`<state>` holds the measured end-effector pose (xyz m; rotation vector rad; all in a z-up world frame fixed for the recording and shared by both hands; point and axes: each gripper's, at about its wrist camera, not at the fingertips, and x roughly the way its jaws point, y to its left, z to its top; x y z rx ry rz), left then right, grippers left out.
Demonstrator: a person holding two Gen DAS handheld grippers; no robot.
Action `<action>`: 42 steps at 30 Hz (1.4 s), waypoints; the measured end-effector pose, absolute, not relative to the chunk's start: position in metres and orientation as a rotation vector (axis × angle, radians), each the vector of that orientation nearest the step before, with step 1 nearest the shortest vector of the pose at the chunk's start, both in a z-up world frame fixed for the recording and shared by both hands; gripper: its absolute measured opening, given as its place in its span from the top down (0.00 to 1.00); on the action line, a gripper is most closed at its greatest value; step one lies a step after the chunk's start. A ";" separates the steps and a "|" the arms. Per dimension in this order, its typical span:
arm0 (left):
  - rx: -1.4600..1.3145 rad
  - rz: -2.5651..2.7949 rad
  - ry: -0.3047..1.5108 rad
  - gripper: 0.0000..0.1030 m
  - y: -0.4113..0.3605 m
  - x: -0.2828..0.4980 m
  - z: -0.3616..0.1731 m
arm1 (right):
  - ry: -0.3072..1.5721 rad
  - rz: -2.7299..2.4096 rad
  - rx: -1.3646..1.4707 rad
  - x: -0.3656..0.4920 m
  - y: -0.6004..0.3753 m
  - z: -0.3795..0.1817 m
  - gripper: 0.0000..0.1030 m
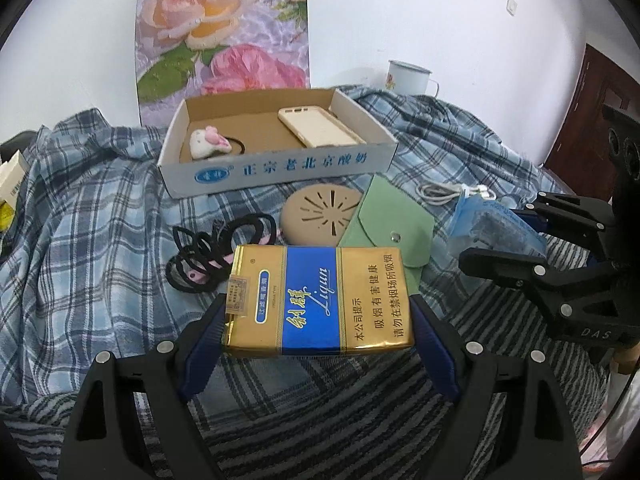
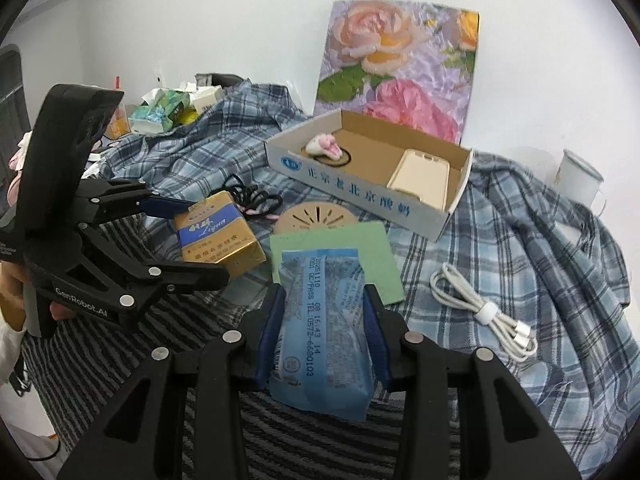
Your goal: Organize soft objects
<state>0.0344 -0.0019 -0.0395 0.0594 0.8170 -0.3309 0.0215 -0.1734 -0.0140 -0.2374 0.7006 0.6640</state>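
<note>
My left gripper (image 1: pixel 316 320) is shut on a gold and blue cigarette pack (image 1: pixel 320 300), held above the cloth; it also shows in the right wrist view (image 2: pixel 218 236). My right gripper (image 2: pixel 324 320) is shut on a blue plastic packet (image 2: pixel 320 328), seen at the right of the left wrist view (image 1: pixel 496 228). An open cardboard box (image 1: pixel 276 168) holds a small white and pink plush (image 1: pixel 210 142) and a cream phone case (image 1: pixel 320 126). On the cloth lie black hair ties (image 1: pixel 208 256), a tan round silicone pad (image 1: pixel 320 212) and a green pouch (image 1: pixel 392 232).
A checked blue cloth (image 2: pixel 540 240) covers the surface over a striped one (image 2: pixel 180 340). A coiled white cable (image 2: pixel 484 308) lies right. A white enamel mug (image 2: pixel 578 178) stands at the back right. A floral board (image 2: pixel 400 68) leans on the wall. Tissue packs (image 2: pixel 164 110) lie back left.
</note>
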 end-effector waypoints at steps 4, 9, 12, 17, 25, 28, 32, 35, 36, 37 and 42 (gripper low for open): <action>0.041 -0.325 0.783 0.15 0.002 0.031 -0.034 | 0.660 0.633 -0.255 0.017 -0.174 -0.007 0.63; 0.027 -0.303 0.757 0.15 0.007 0.028 -0.028 | 0.631 0.626 -0.259 0.018 -0.173 -0.001 0.63; 0.025 -0.302 0.731 0.15 0.008 0.025 -0.020 | 0.604 0.629 -0.253 0.017 -0.174 0.006 0.63; 0.045 -0.277 0.669 0.15 0.007 0.025 -0.001 | 0.554 0.664 -0.158 0.021 -0.181 0.026 0.63; 0.053 -0.263 0.557 0.15 0.010 0.030 0.044 | 0.455 0.648 -0.153 0.031 -0.178 0.064 0.63; 0.058 -0.254 0.511 0.15 0.011 0.032 0.064 | 0.406 0.649 -0.153 0.033 -0.178 0.082 0.63; 0.094 -0.238 0.447 0.15 0.010 0.033 0.088 | 0.353 0.632 -0.160 0.035 -0.178 0.106 0.63; 0.102 -0.224 0.407 0.15 0.009 0.035 0.103 | 0.324 0.624 -0.158 0.039 -0.179 0.121 0.63; 0.093 -0.218 0.393 0.15 0.010 0.036 0.108 | 0.312 0.621 -0.157 0.040 -0.180 0.125 0.63; 0.080 -0.213 0.381 0.15 0.011 0.036 0.113 | 0.301 0.620 -0.155 0.041 -0.180 0.130 0.63; 0.098 -0.179 0.331 0.15 0.009 0.041 0.135 | 0.247 0.623 -0.149 0.045 -0.181 0.153 0.63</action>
